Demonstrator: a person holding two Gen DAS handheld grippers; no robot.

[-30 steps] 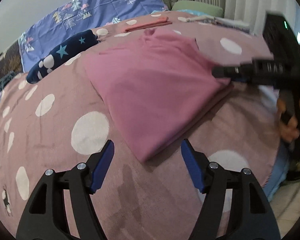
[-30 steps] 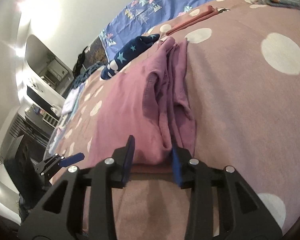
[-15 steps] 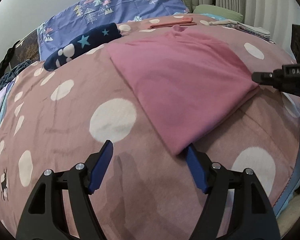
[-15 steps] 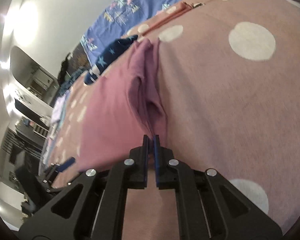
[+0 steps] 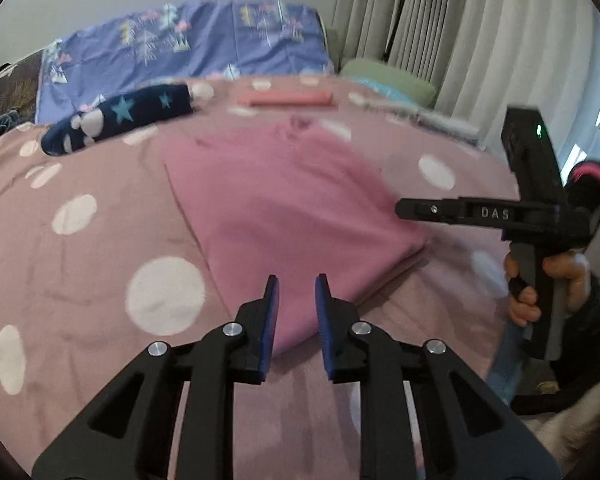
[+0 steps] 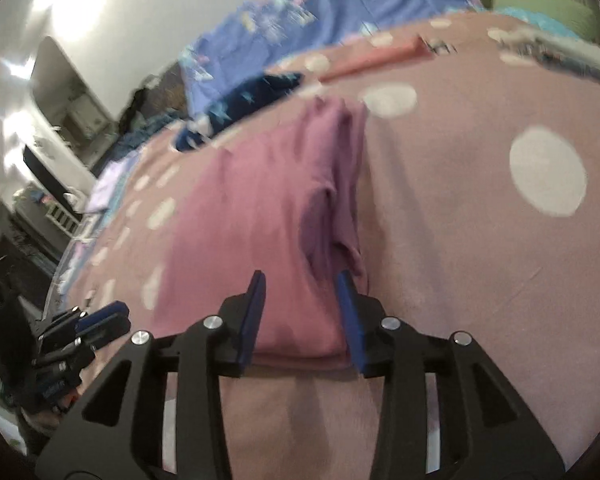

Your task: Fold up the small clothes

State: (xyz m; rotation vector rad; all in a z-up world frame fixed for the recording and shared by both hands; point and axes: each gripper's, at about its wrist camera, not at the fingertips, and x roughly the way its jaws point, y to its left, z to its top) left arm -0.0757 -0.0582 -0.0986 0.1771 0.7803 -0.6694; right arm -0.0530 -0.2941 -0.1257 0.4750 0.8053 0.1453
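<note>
A pink folded garment (image 5: 284, 208) lies flat on the polka-dot bedspread (image 5: 80, 280). My left gripper (image 5: 296, 312) is half open, its blue pads either side of the garment's near corner, not clamped. The right gripper (image 5: 404, 210) shows in the left wrist view at the garment's right edge. In the right wrist view the garment (image 6: 252, 216) lies ahead with its bunched sleeve side on the right. My right gripper (image 6: 300, 312) is open around the near folded edge. The left gripper (image 6: 100, 320) shows at lower left.
A navy star-print cloth (image 5: 120, 120) and a folded coral item (image 5: 284, 99) lie at the far side. A blue patterned pillow (image 5: 188, 44) is behind. Folded clothes (image 5: 440, 120) sit far right near curtains. The bed edge is by the person's hand (image 5: 556, 276).
My left gripper moved onto the garment's near corner and narrowed its jaws. My right gripper was shut on the garment's edge half a second ago and has since opened.
</note>
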